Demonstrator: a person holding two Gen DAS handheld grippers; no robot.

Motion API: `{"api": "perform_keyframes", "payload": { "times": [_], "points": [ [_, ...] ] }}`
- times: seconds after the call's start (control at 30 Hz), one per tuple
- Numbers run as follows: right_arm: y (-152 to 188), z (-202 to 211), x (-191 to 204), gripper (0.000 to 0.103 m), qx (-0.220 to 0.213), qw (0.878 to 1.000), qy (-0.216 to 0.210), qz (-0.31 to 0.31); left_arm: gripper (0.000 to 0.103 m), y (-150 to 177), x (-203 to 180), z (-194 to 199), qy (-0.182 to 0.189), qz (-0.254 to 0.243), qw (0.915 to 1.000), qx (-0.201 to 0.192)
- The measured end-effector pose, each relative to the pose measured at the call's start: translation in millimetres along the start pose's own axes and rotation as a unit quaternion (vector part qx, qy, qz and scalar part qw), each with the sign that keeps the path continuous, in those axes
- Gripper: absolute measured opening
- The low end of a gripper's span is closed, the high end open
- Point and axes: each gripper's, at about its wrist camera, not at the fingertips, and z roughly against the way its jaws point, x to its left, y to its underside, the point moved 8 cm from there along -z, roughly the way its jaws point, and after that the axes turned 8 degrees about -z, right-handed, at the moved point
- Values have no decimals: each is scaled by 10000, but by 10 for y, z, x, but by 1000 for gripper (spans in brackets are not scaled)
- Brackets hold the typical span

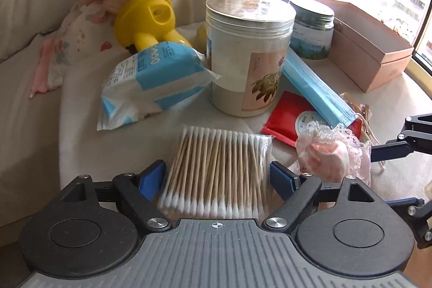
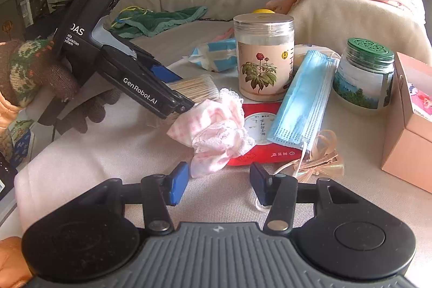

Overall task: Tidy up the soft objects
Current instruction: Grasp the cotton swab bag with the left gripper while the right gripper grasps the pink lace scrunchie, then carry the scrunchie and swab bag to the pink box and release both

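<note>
A crumpled pink lace cloth (image 2: pixel 216 131) lies on the cream cushion just beyond my right gripper (image 2: pixel 219 185). That gripper is open, and the cloth's lower corner hangs beside its left pad without being pinched. My left gripper (image 1: pixel 217 177) is open wide, with a clear pack of cotton swabs (image 1: pixel 218 172) lying on the cushion between its blue pads. In the left wrist view the lace cloth (image 1: pixel 332 153) sits to the right of the swabs. The right wrist view shows the left gripper (image 2: pixel 179 91), held by a gloved hand (image 2: pixel 54 82), angled down over the swab pack (image 2: pixel 197 88).
Behind stand a flower-labelled jar (image 1: pixel 248 53), a green-lidded jar (image 2: pixel 364 77) and an open pink box (image 2: pixel 407 142). A blue face mask (image 2: pixel 302 104) leans over a red packet (image 2: pixel 259 123). A tissue pack (image 1: pixel 151 88), a yellow toy (image 1: pixel 148 18) and ribbon (image 2: pixel 321 153) lie nearby.
</note>
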Motion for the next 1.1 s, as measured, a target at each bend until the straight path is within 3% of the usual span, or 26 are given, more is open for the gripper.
{"api": "perform_keyframes", "payload": {
  "times": [0.1, 0.23, 0.4, 0.43, 0.5, 0.53, 0.63, 0.77, 0.87, 1.0, 1.1],
  "points": [
    [-79, 36, 29, 56, -98, 9999, 38, 30, 80, 6, 8, 53, -30, 54, 10000, -9],
    [-305, 53, 117, 61, -377, 9991, 46, 180, 79, 72, 42, 102, 66, 154, 9999, 31],
    [-380, -192, 241, 62, -100, 9995, 24, 290, 78, 169, 27, 188, 62, 192, 9998, 46],
    [-376, -228, 243, 59, -39, 9995, 59, 293, 78, 183, 23, 204, 64, 205, 9998, 54],
    [-365, -251, 243, 28, 106, 9996, 41, 275, 77, 219, 2, 258, 104, 270, 9996, 57],
    [-367, -217, 248, 21, 176, 9996, -76, 224, 77, 231, -22, 295, 166, 330, 9993, 24],
    [-416, 52, 225, 14, 137, 9989, -454, -45, 77, 238, -202, 451, 428, 391, 9982, -140],
    [-420, 553, 19, 14, -152, 9994, -263, -183, 77, 178, -669, 634, 739, 194, 9966, -296],
    [-304, 988, -236, 14, -322, 9991, 130, -244, 77, 71, -1160, 692, 1138, -177, 9928, -326],
    [-88, 1594, -589, 14, -480, 9951, 811, -306, 77, -177, -1893, 740, 1684, -834, 9816, -349],
    [23, 2062, -797, 14, -673, 9889, 1285, -328, 77, -466, -2277, 858, 1806, -1225, 9743, -550]
  ]
}}
